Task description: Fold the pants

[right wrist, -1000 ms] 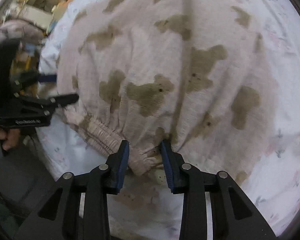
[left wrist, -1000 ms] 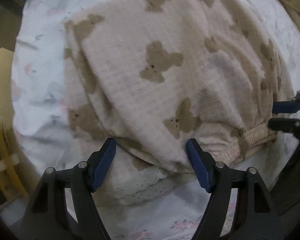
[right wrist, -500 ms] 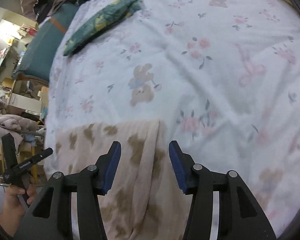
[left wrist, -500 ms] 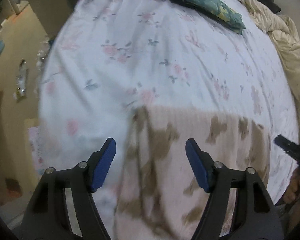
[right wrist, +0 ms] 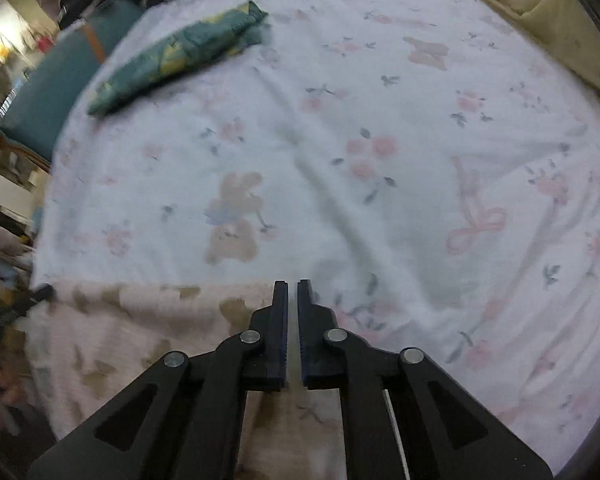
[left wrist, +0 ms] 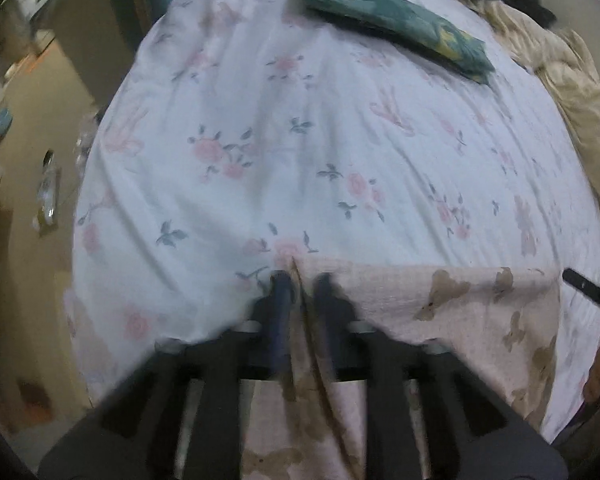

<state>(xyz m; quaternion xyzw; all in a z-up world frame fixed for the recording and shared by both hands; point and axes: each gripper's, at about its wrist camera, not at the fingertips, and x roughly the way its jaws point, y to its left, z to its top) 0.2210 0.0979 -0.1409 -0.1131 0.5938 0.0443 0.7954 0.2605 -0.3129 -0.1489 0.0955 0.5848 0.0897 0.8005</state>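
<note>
The pink pants with brown bear prints [left wrist: 468,320] lie on the floral bed sheet [left wrist: 300,140], their far edge stretched straight between the two grippers. My left gripper [left wrist: 302,284] is shut on the left corner of that edge; the view is blurred. My right gripper [right wrist: 293,286] is shut on the right corner of the pants [right wrist: 140,320]; the jaws stand nearly together with the fabric edge between them. The right gripper's tip shows in the left wrist view [left wrist: 588,288], and the left gripper shows at the left edge of the right wrist view [right wrist: 20,304].
A folded green patterned cloth [left wrist: 392,24] lies at the far side of the bed, also in the right wrist view [right wrist: 180,52]. A beige blanket [left wrist: 572,92] is heaped along the right side. The bed's left edge drops to the floor [left wrist: 32,152] with clutter.
Both grippers have closed on the pants' far edge corners. One second ago they were open over the waistband end. Both have moved forward and the cameras look across the bed.
</note>
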